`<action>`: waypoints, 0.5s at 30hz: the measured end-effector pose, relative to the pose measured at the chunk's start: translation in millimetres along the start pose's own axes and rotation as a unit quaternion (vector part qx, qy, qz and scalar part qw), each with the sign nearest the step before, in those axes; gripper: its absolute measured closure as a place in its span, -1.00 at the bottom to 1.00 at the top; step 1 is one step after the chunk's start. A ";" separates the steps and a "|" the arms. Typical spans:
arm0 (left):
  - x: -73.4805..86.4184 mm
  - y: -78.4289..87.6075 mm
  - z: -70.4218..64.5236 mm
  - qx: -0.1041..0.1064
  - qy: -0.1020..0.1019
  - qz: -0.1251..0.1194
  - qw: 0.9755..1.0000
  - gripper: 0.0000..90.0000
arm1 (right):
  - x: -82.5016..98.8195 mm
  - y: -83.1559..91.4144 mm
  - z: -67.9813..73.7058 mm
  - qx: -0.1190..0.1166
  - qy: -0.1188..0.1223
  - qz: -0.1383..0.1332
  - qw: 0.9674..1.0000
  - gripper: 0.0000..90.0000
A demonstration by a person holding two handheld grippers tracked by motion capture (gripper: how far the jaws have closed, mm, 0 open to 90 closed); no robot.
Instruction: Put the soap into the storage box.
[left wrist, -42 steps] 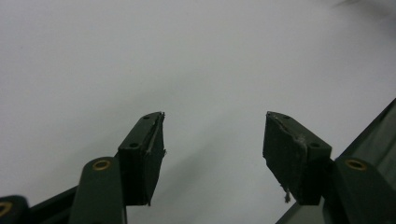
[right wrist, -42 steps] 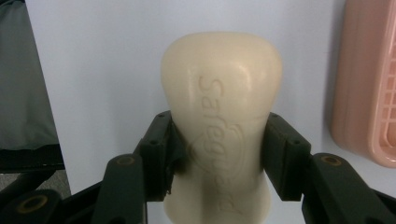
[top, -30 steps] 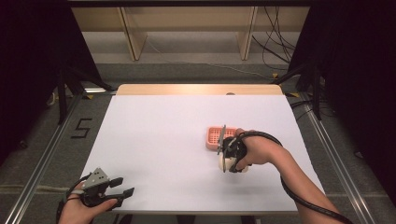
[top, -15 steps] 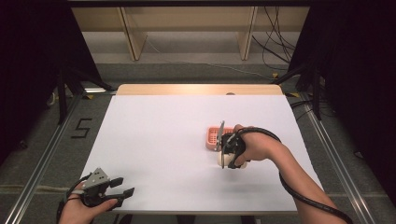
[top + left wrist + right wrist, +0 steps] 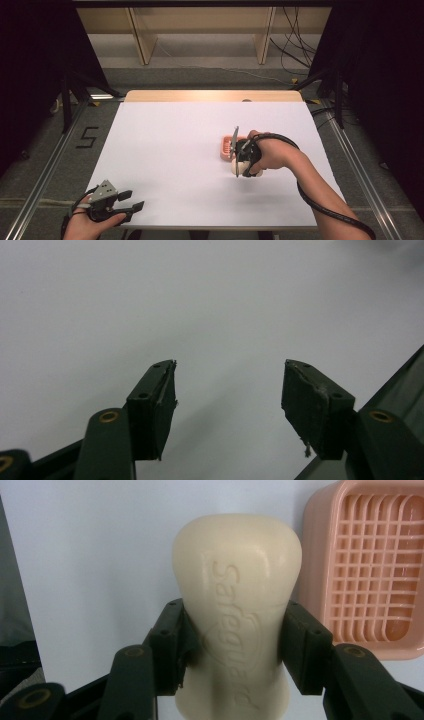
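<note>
On a white rectangular table [image 5: 165,150] with a pale wooden strip along its far edge, seen from the high view, the person's two forearms enter from the near side. The floor to the left of the table bears a black mark reading "5" [image 5: 86,137].

Right of the table's centre lies a pink plastic soap dish with a grid-pattern drain insert [image 5: 370,570], resting flat on the white surface; in the high view the same dish [image 5: 227,147] sits just beyond and to the left of the right hand.

The right gripper [image 5: 235,645] is closed on a cream-coloured, waisted bar of soap [image 5: 237,600]: its two black jaws press against the bar's narrow middle from either side. The raised lettering on the bar's face reads "Safeguard", running lengthwise, with an embossed emblem beneath that is partly blurred. In the right gripper view the bar lies just beside the dish's left rim, apart from it, over bare table. In the high view the right gripper [image 5: 240,162] points downward at the table with the pale bar visible under the hand.

The left gripper [image 5: 127,200] is held at the near left corner of the table, well apart from soap and dish. In the left gripper view its jaws [image 5: 227,395] stand wide apart with nothing between them, over plain white surface.
</note>
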State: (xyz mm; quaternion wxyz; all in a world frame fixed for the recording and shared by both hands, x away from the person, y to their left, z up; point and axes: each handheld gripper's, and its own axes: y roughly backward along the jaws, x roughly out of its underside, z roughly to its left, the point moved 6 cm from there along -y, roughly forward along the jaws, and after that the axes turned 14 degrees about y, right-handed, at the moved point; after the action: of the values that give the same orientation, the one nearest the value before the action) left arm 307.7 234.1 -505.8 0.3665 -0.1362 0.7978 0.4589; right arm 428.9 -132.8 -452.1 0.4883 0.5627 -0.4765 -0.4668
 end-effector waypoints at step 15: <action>-1.7 0.2 -0.7 0.002 0.005 -0.010 1.000 -0.15 | 3.4 0.7 -11.0 0.004 0.000 0.003 1.000 0.12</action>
State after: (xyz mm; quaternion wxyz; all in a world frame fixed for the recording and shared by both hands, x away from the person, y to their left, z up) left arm 308.4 233.5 -504.2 0.3673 -0.1461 0.7990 0.4531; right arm 440.1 -135.0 -450.6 0.4878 0.5631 -0.4799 -0.4633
